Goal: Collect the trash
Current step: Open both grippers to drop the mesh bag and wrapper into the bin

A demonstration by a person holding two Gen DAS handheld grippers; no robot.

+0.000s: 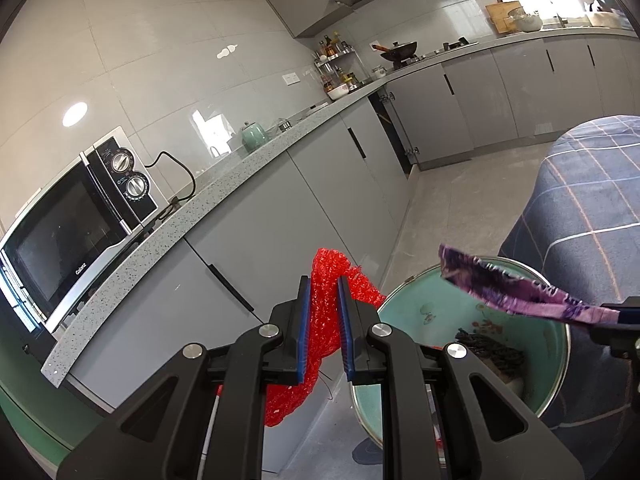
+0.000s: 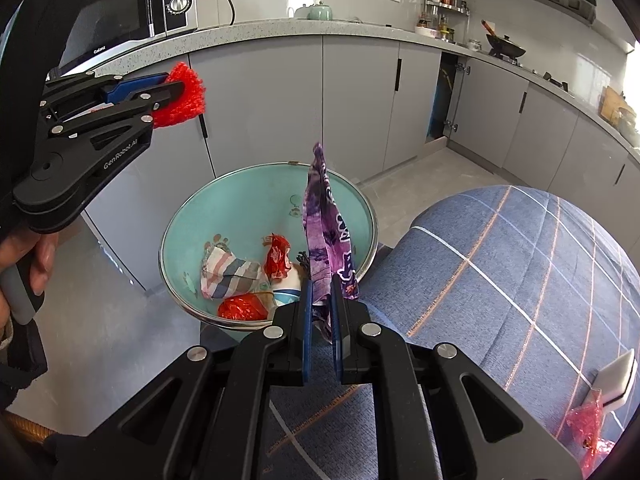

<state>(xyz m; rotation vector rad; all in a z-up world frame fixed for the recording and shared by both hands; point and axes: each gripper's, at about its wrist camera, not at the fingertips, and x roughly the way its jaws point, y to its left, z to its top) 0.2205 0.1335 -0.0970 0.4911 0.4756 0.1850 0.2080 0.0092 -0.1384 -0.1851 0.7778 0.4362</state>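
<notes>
My left gripper (image 1: pixel 324 284) is shut on a red mesh net (image 1: pixel 326 320) that hangs down between its blue pads, left of and above the rim of a teal bin (image 1: pixel 404 312). The right wrist view shows that same left gripper (image 2: pixel 176 82) with the red mesh net (image 2: pixel 184 98) up at the left, above the teal bin (image 2: pixel 248 204). My right gripper (image 2: pixel 321 284) is shut on a purple wrapper (image 2: pixel 324 216), which sticks out over the bin's near right rim. From the left wrist, the purple wrapper (image 1: pixel 520 296) reaches across the bin from the right gripper (image 1: pixel 622 316).
Inside the bin lie a striped cloth (image 2: pixel 228 274), red wrappers (image 2: pixel 276 258) and a dark scrap. A blue checked cloth (image 2: pixel 500 280) covers the surface on the right, with a white foam block (image 2: pixel 616 376) and red plastic (image 2: pixel 588 424). Grey cabinets and a counter with a microwave (image 1: pixel 80 232) stand behind.
</notes>
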